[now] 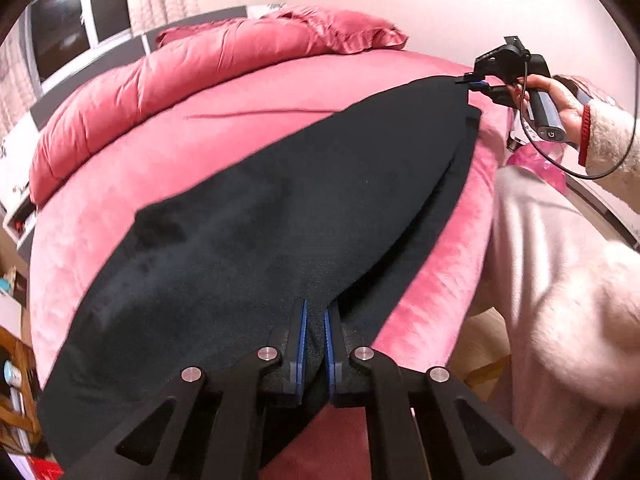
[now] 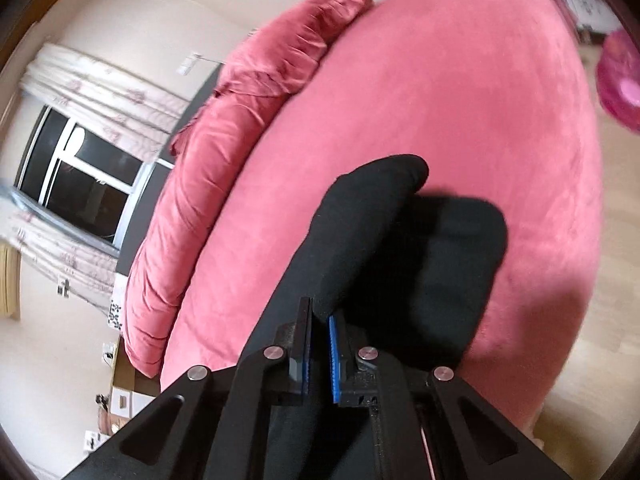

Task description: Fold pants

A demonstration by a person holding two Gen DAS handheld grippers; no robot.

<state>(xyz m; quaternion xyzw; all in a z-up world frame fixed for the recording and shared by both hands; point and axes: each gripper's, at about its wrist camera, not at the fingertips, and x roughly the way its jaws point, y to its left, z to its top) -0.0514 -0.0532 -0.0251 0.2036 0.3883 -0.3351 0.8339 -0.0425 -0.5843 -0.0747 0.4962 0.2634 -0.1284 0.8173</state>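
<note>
The left hand-held gripper (image 1: 315, 322) is closed tight on the near edge of the black pants (image 1: 280, 216), the cloth pinched between its blue pads. From there the pants stretch away across the pink bed (image 1: 132, 240) to the far right, where the right hand-held gripper (image 1: 476, 82) pinches the other end, held by a hand (image 1: 560, 100) in a white fuzzy sleeve (image 1: 612, 140). In the right wrist view, the right hand-held gripper (image 2: 319, 320) is likewise clamped on black cloth, and the pants (image 2: 400, 248) bunch just ahead of its fingers, draped over the bed (image 2: 460, 80). A rolled red duvet (image 1: 160, 92) and a pillow (image 1: 344, 28) lie beyond the pants, along the bed's far side, below a dark window (image 1: 76, 28).
</note>
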